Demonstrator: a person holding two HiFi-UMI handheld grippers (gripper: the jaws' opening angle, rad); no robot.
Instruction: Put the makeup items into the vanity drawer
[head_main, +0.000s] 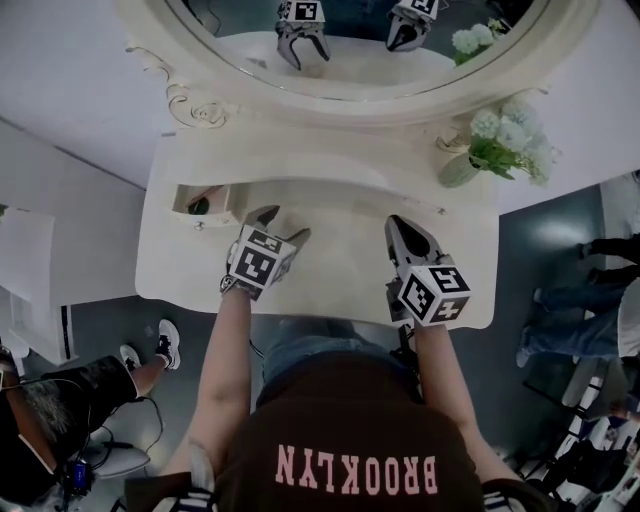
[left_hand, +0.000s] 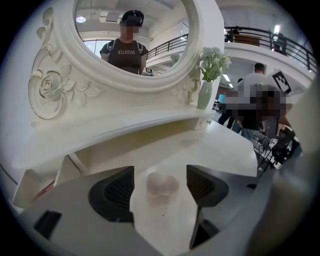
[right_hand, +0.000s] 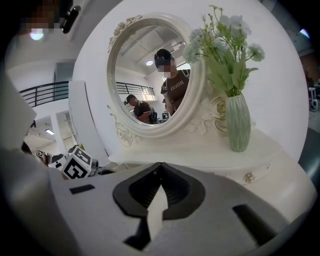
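Left tongs (left_hand: 160, 168) gape either side of a pale pink rounded item (left_hand: 162, 188) on the desk (left_hand: 225, 145). Right tongs (right_hand: 159, 168) are pressed together, empty.

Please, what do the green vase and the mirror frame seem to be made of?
Vase: probably glazed ceramic, pale green, ribbed, with a soft sheen.
Mirror frame: perhaps painted wood or moulded resin, cream-white, smooth satin; carved rose and scrolls, no grain visible.

Left tongs (head_main: 284, 224) spread wide; right tongs (head_main: 395, 222) closed, both angled downward.
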